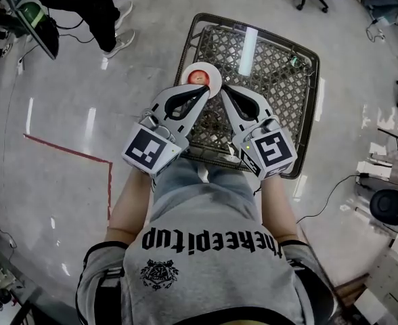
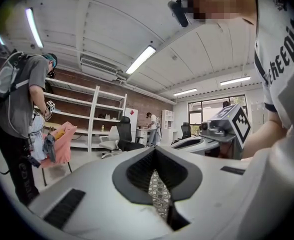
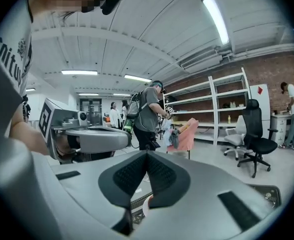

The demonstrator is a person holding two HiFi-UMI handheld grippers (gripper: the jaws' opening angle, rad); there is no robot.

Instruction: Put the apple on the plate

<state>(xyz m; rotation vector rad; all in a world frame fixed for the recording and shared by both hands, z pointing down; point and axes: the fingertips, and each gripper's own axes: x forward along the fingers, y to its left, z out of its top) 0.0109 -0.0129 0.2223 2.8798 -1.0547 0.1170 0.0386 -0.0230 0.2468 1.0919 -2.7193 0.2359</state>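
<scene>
Head view: looking steeply down past a grey printed shirt (image 1: 206, 249) onto 2 grippers held over a wire mesh basket (image 1: 283, 80) on a shiny grey floor.
Apple (image 1: 200, 77): red, sitting in the middle of the plate, clear of both grippers.
Plate (image 1: 216, 78): white, round, resting on the mesh toward the basket's far-left part.
Left gripper (image 1: 204, 91): closed tip to tip, empty; tips over the plate's near edge as seen from above, height above it unreadable.
Right gripper (image 1: 223, 91): also closed tip to tip, empty; tips just beside the plate's near-right edge, close to the left gripper's tips.
Marker cubes: 1 on each gripper, both near the waist, facing up at the head camera.
Left gripper view: pads (image 2: 139, 171) meeting at the top, mesh visible through the narrow slit lower down; right gripper and its cube off to the right.
Right gripper view: pads (image 3: 129, 176) joined at the tips; sliver of mesh and something pale below them, too small to name; left gripper at the left.
Red tape line (image 1: 70, 152): on the floor, left of the basket.
Bystander (image 1: 111, 26): legs and shoes only, top left, well apart from the basket.
Room behind: white shelves (image 3: 222, 104), black office chair (image 3: 254, 134), pink chair (image 3: 184, 131), person with a backpack (image 3: 147, 114).
</scene>
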